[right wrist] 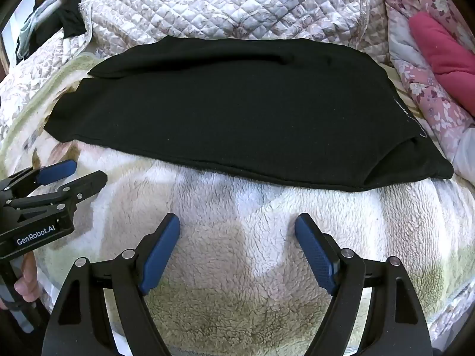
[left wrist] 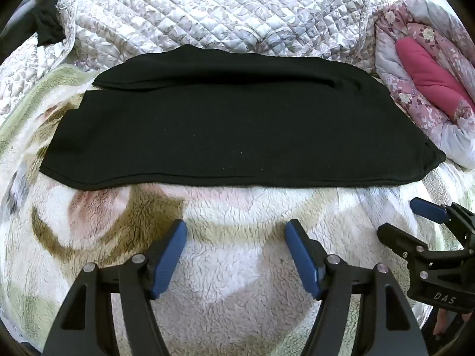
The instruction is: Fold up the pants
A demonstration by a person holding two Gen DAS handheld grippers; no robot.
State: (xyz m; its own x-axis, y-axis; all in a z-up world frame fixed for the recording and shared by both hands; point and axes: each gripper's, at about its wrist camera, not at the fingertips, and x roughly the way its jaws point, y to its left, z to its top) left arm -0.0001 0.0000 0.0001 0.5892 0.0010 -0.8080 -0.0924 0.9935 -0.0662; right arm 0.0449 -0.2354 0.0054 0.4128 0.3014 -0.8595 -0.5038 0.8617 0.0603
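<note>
**Black pants laid across a fleece blanket, both grippers above the near edge**

The pants lie flat and crosswise on a fluffy patterned blanket that covers the bed. They are already doubled lengthwise, one layer on the other, with a fold line running along the far side. Behind them lies a quilted floral cover; at the right edge sits a bundled pink floral quilt.

The left gripper is on the near side of the pants, its jaws wide apart and empty, with bare blanket between the blue pads. The right gripper is beside it, likewise short of the pants' near hem, jaws wide apart with nothing between them. Each gripper appears at the edge of the other's view. Neither touches the pants. Fingers of the person's hand show on the left gripper's handle.
</note>
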